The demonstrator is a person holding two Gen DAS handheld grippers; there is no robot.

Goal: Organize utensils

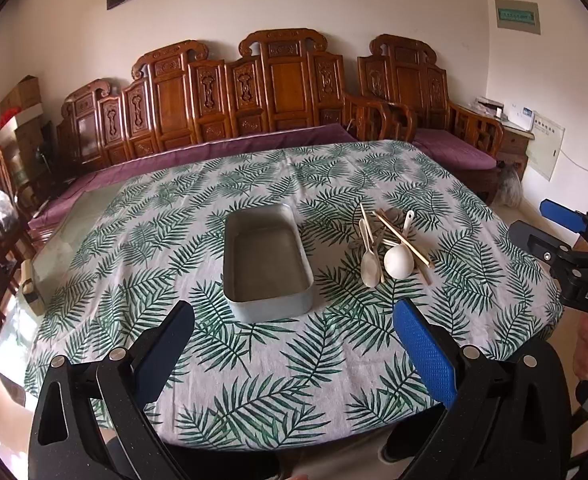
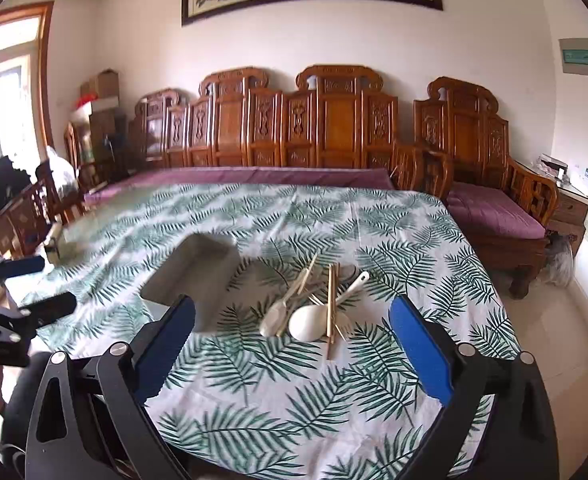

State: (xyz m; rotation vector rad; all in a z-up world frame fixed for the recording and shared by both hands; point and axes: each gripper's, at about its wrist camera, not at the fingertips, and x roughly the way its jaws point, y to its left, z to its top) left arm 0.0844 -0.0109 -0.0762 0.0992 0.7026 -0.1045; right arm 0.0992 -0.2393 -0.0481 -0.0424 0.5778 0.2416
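An empty grey metal tray (image 1: 268, 298) stands in the middle of the leaf-print tablecloth; it also shows in the right wrist view (image 2: 174, 286). To its right lies a pile of utensils: a large white spoon (image 1: 399, 261), a small cream spoon (image 1: 369, 265), wooden chopsticks (image 1: 404, 240) and a metal piece under them. The same pile shows in the right wrist view, with the large spoon (image 2: 309, 322) and chopsticks (image 2: 330, 312). My left gripper (image 1: 294, 320) is open and empty, short of the tray. My right gripper (image 2: 292, 316) is open and empty, short of the pile.
The tablecloth (image 1: 254, 392) covers a glass-topped table (image 1: 60, 248) whose left part is bare. A carved wooden sofa (image 1: 278, 88) with purple cushions stands behind it. The right gripper shows at the right edge of the left wrist view (image 1: 566, 248).
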